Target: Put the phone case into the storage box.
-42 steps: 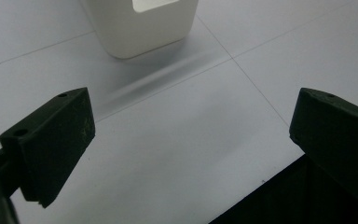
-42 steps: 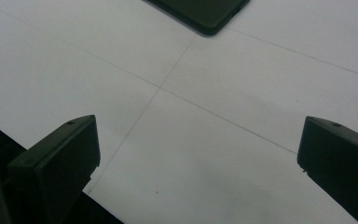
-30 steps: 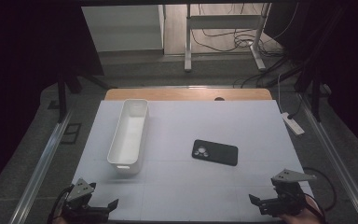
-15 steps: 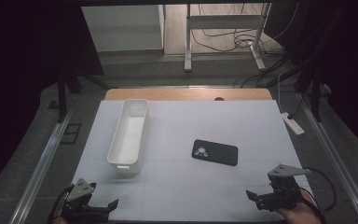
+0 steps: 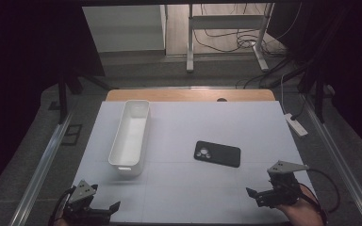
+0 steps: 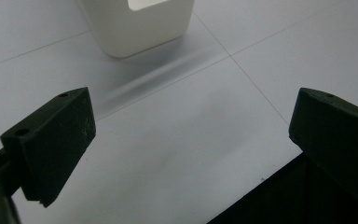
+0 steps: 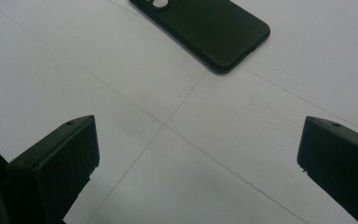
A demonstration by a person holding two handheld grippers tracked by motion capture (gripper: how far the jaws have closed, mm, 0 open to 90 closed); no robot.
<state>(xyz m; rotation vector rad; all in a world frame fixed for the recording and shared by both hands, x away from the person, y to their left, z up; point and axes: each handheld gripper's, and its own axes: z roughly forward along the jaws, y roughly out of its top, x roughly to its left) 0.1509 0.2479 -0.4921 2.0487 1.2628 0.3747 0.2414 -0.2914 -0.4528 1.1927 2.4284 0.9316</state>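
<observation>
Scene: a white table top (image 5: 264, 127) carries a long white plastic bin (image 5: 131, 136) on the left and a flat black rubbery phone case (image 5: 217, 153) right of centre, well apart from each other.
Phone case: it lies camera cut-out up, untouched, just ahead of the right gripper (image 5: 259, 193); in the right gripper view the case (image 7: 214, 28) sits above the gap between the jaws.
Right gripper: jaws spread wide, holding nothing, low at the near right edge.
Left gripper: the left gripper (image 5: 104, 210) hovers at the near left corner, jaws likewise apart and empty, facing the bin's near end (image 6: 135, 23).
Step in hand: likely a reach for the case.
Doing it well: come in low, straddle the short sides squarely, and close only once both jaws flank the edges, since the thin case could slide on the smooth surface.
</observation>
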